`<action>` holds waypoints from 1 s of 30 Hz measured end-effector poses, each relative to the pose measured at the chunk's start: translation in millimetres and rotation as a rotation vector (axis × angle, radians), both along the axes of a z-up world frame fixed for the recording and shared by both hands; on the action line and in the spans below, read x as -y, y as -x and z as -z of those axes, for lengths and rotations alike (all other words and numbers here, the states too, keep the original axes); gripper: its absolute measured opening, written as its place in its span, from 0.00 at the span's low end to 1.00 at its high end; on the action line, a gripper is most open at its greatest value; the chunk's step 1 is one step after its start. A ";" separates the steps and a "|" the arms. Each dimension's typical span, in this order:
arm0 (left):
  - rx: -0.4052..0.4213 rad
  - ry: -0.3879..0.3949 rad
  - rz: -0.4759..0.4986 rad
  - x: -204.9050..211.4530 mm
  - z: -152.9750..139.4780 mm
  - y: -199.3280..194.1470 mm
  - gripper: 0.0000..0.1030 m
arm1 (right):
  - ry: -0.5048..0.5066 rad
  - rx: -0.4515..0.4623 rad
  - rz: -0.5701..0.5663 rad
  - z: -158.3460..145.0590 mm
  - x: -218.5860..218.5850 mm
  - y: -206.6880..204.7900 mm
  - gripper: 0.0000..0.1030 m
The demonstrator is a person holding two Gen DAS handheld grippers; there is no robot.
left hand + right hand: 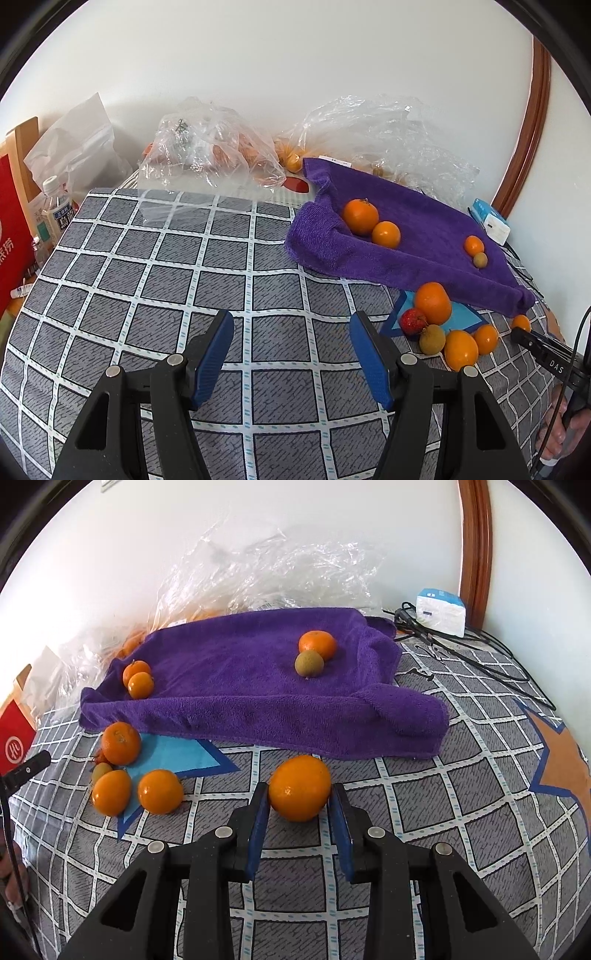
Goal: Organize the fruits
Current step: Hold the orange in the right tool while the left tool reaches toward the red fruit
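Right gripper [298, 798] pinches a round, glossy orange [299, 787].

The purple towel [240, 686] was soft, fuzzy cloth. The checked bedsheet [147, 277] looked like matt printed fabric. The clear bags [207, 147] were thin, crinkled, shiny plastic. The orange [299, 788] had smooth, slightly glossy peel. The door frame [476, 550] was polished wood.

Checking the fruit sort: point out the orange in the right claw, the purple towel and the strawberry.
Orange [299, 788]: right wrist view, middle of its peel.
Purple towel [236, 686]: right wrist view, bare middle of the cloth.
Strawberry [413, 320]: left wrist view, middle of its red side.
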State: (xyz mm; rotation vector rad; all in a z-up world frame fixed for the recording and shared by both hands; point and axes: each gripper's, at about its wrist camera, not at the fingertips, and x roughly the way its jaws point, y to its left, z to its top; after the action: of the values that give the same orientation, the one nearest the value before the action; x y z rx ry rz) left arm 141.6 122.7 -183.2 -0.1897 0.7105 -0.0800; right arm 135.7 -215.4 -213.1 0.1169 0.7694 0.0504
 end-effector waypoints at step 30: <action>-0.038 0.006 0.096 70.8 -13.0 -3.0 0.56 | -0.026 0.004 -0.054 -0.2 0.3 2.0 0.32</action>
State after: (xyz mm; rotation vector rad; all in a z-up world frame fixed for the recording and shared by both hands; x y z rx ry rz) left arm 144.6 51.9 -170.2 -0.1631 0.7578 -0.1709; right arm 133.7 -215.6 -212.9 0.1206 0.7681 0.1122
